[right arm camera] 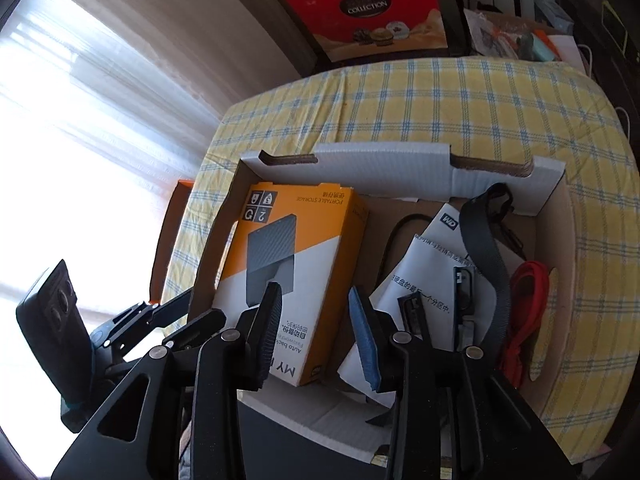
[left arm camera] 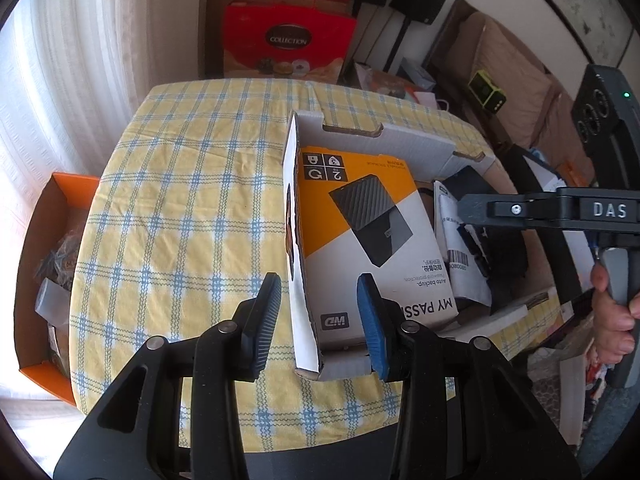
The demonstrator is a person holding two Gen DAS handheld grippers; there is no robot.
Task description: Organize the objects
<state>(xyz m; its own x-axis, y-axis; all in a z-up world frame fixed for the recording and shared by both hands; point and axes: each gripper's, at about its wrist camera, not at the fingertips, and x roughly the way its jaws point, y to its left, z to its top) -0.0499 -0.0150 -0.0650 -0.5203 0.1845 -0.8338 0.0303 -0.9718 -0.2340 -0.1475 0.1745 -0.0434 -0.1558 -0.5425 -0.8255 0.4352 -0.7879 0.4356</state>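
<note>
While checked cloth (left arm camera: 168,208) lies bare across frame left, a white cardboard box (left arm camera: 360,136) at centre holds an orange hard-drive carton (left arm camera: 360,208); the left gripper (left arm camera: 320,320) straddles its corner wall, the right gripper (right arm camera: 316,324) hovers narrowly parted, empty.

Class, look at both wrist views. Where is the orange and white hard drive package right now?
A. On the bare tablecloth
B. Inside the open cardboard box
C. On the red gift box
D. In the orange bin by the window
B: the hard drive package lies within the walls of the cardboard box.
</note>
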